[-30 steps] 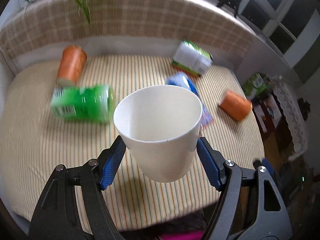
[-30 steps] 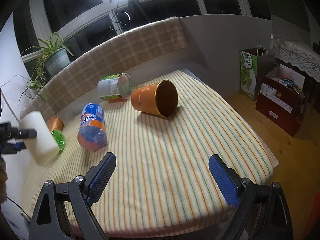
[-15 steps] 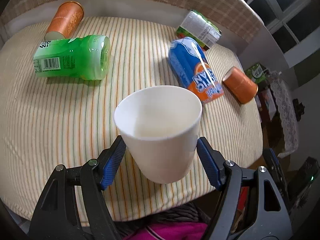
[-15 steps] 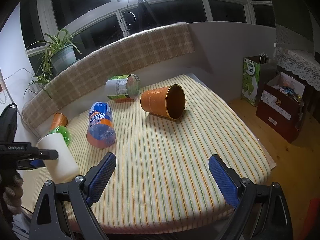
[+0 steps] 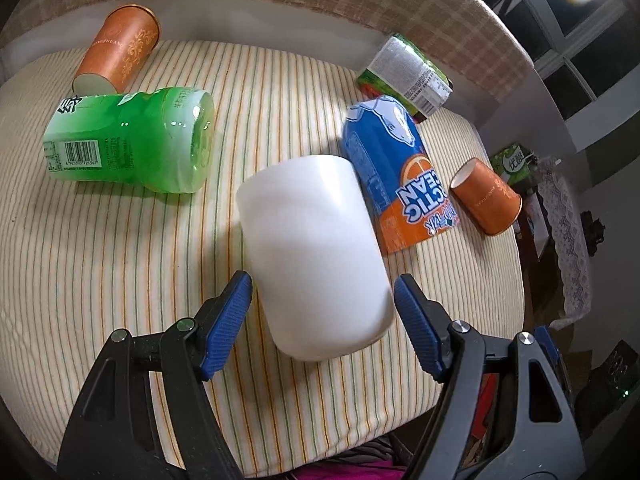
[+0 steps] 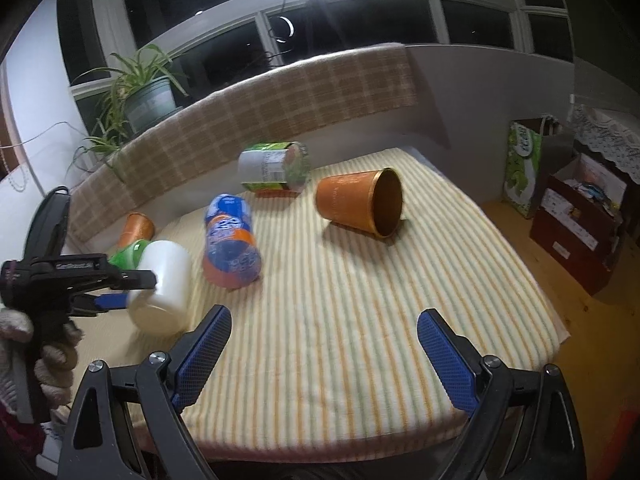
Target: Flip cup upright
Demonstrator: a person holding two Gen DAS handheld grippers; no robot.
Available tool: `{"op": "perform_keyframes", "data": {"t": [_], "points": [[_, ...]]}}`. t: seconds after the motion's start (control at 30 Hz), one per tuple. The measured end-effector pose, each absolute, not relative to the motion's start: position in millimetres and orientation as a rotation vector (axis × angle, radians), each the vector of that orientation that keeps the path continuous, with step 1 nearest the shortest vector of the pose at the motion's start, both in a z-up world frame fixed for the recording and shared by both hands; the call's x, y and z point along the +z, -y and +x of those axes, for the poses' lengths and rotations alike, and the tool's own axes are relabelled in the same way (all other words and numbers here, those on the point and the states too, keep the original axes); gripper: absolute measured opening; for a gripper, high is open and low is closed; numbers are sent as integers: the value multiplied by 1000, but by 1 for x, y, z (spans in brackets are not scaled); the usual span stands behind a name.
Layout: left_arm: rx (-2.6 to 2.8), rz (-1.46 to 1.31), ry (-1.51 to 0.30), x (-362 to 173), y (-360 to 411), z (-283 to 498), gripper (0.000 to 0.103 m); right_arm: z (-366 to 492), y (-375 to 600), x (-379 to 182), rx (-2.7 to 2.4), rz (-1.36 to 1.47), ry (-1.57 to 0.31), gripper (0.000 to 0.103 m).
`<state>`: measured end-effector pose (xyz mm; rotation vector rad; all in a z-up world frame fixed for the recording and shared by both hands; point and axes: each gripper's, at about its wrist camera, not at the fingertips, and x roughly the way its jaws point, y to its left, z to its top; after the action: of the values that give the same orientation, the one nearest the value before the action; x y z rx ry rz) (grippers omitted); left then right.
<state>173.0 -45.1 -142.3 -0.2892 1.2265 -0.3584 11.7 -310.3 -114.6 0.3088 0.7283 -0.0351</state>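
Note:
A white cup [image 5: 316, 256] stands between the blue pads of my left gripper [image 5: 322, 312], over the striped cushion; its rim [image 5: 296, 176] points away from the camera. The jaws touch or nearly touch its sides. In the right wrist view the cup [image 6: 162, 286] is at the left, tilted, with the left gripper [image 6: 120, 292] shut on it just above the cushion. My right gripper [image 6: 324, 344] is open and empty over the cushion's front edge. An orange cup [image 6: 358, 206] lies on its side, mouth toward the right.
On the striped cushion [image 5: 120, 260] lie a green bottle [image 5: 132, 140], a blue-orange bottle [image 5: 396, 176], a green-white can [image 5: 404, 72] and two orange cups [image 5: 116, 54] [image 5: 486, 202]. A plaid backrest [image 6: 260, 116], a plant [image 6: 140, 92] and boxes [image 6: 580, 216] lie beyond.
The left gripper has tipped forward and down with the white cup, so its side now faces the camera instead of its open mouth. The cup has come down toward the cushion. The right gripper barely moved.

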Motion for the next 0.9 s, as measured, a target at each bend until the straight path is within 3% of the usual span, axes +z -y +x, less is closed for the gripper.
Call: {"op": "perform_keyframes", "data": {"t": [0.2, 0.5, 0.9], "points": [[-369, -343, -1192, -132, 26, 163, 76, 33, 302, -101, 157, 361, -763, 98], [-254, -348, -994, -102, -32, 92, 76, 92, 235, -78, 424, 249, -840, 97], [-126, -378, -896, -113, -80, 23, 76, 187, 151, -109, 523, 125, -1140, 91]]}}
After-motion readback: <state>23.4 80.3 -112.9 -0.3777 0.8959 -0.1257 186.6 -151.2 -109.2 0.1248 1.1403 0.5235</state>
